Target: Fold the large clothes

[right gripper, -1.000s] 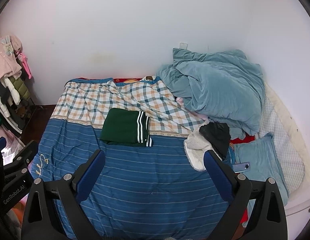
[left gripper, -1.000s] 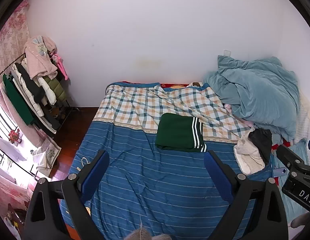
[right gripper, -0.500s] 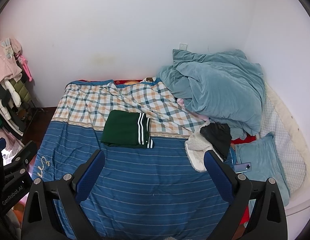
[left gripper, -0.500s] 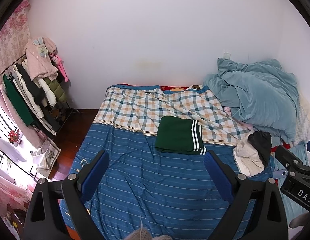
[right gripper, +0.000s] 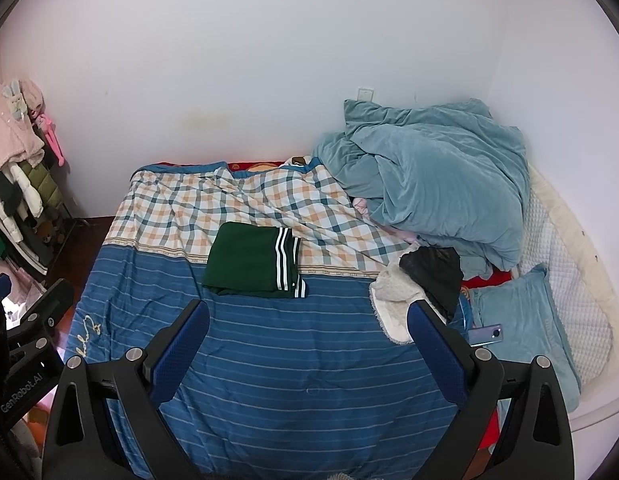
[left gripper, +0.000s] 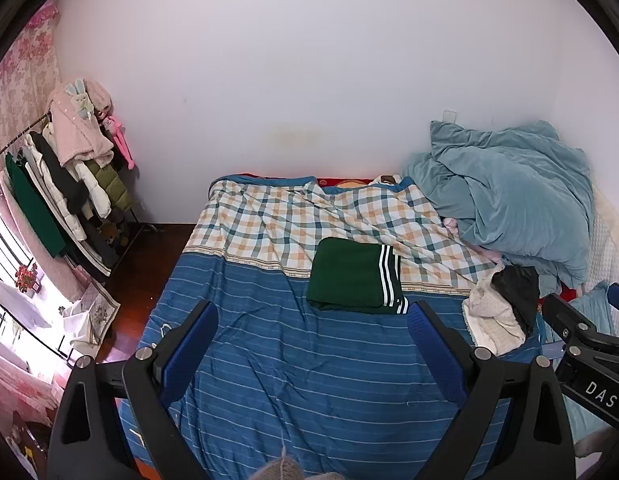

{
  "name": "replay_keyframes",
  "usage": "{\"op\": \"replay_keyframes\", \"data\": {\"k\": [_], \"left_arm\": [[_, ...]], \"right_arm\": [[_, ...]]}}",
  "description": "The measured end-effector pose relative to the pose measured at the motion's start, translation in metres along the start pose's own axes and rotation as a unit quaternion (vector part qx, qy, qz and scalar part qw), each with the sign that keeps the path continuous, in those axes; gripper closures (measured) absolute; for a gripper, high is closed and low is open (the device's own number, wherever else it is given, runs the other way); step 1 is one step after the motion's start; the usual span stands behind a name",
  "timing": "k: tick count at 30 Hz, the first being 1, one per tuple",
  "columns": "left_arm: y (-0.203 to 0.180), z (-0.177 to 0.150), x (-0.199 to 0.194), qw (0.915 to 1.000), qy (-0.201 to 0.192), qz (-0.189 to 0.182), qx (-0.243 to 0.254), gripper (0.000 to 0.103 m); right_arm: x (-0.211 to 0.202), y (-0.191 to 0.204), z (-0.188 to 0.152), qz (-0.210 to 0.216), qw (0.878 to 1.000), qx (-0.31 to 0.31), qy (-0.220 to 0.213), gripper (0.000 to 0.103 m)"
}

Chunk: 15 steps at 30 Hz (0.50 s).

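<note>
Left gripper (left gripper: 311, 350): fingers spread wide, holding nothing, above the near, striped end of the bed (left gripper: 329, 392).
Right gripper (right gripper: 307, 350): fingers equally wide apart, empty, over the same striped cover.
Green garment (right gripper: 255, 266): already folded into a flat rectangle, white stripes on its right edge, lying mid-bed where stripes meet plaid.
Unfolded pile (right gripper: 423, 288): cream fleece and a black piece heaped at the bed's right, just before the blue duvet (right gripper: 429, 184).
Step, as I judge: fetch the next garment. Pinch one layer only, lift clear, spread flat on open bedding.
Caution: phone (right gripper: 485, 336) lies just beside the pile.
</note>
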<state>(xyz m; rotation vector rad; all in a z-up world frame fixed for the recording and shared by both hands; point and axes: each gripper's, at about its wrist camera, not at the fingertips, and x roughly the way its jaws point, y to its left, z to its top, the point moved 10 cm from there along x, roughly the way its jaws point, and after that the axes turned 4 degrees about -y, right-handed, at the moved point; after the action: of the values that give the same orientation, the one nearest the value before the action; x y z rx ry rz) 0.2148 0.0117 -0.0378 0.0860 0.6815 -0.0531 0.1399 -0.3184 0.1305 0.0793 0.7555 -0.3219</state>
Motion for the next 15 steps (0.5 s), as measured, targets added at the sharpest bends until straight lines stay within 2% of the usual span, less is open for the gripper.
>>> {"op": "replay_keyframes", "data": {"k": [15], "left_arm": [[-0.0003,0.0026,-0.0037,1.0,-0.007,0.004,0.003,0.006]], "right_arm": [[-0.0061,0.0011,-0.0046,-0.004,1.0,0.004,-0.002,0.002]]}}
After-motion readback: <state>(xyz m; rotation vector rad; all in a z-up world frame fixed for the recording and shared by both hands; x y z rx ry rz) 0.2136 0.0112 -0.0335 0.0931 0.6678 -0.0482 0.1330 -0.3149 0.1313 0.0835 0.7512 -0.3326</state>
